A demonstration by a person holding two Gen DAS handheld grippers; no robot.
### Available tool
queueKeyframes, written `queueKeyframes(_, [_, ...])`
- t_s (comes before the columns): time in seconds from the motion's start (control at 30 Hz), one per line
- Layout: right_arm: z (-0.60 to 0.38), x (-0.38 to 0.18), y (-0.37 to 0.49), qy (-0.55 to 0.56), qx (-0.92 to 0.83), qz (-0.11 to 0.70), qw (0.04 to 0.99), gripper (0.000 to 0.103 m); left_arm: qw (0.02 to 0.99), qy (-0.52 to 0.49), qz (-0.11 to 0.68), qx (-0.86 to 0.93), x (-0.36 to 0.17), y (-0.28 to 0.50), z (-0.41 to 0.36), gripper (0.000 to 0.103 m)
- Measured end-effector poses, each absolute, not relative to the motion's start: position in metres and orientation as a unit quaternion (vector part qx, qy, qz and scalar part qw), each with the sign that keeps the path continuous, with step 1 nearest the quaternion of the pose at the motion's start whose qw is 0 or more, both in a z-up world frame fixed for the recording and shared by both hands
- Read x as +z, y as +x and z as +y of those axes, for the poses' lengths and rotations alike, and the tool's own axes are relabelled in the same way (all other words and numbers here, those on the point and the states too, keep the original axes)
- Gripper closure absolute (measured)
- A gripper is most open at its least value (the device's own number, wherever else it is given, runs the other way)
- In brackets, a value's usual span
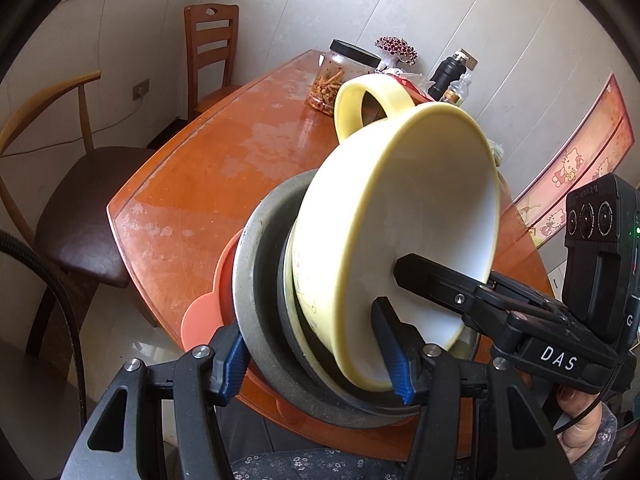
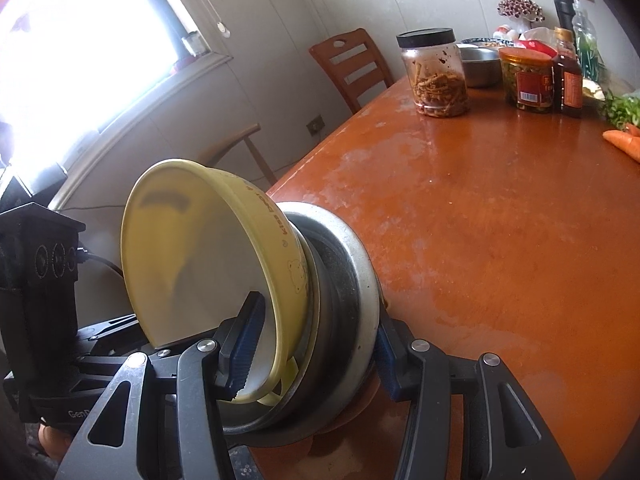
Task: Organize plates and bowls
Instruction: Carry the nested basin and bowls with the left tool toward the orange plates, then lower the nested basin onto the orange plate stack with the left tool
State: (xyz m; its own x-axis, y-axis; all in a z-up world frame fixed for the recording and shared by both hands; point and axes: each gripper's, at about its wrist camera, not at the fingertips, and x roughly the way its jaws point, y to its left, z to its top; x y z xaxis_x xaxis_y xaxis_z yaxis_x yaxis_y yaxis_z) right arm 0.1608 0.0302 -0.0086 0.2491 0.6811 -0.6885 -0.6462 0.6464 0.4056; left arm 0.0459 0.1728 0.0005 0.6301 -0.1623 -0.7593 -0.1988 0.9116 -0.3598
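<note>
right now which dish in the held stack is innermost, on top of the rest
The pale yellow bowl with the loop handle. It nests in the grey metal bowl, with the orange plate outermost.

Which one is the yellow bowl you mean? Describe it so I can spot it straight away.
Start at the orange wooden table, then find the nested stack at its near edge, clamped between both grippers. The yellow bowl is the innermost, topmost piece, inside the grey metal dish. Only it has a white inside, a looped handle and small bear prints.
</note>
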Motion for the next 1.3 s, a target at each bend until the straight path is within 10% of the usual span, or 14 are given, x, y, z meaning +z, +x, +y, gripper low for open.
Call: queueKeyframes(1.3, [-0.043, 0.026, 0.142, 0.030, 0.379, 0.387, 0.840, 0.031, 0.889, -0.252, 0.373, 0.080, 0.025, -0.020, 0.248, 0.031])
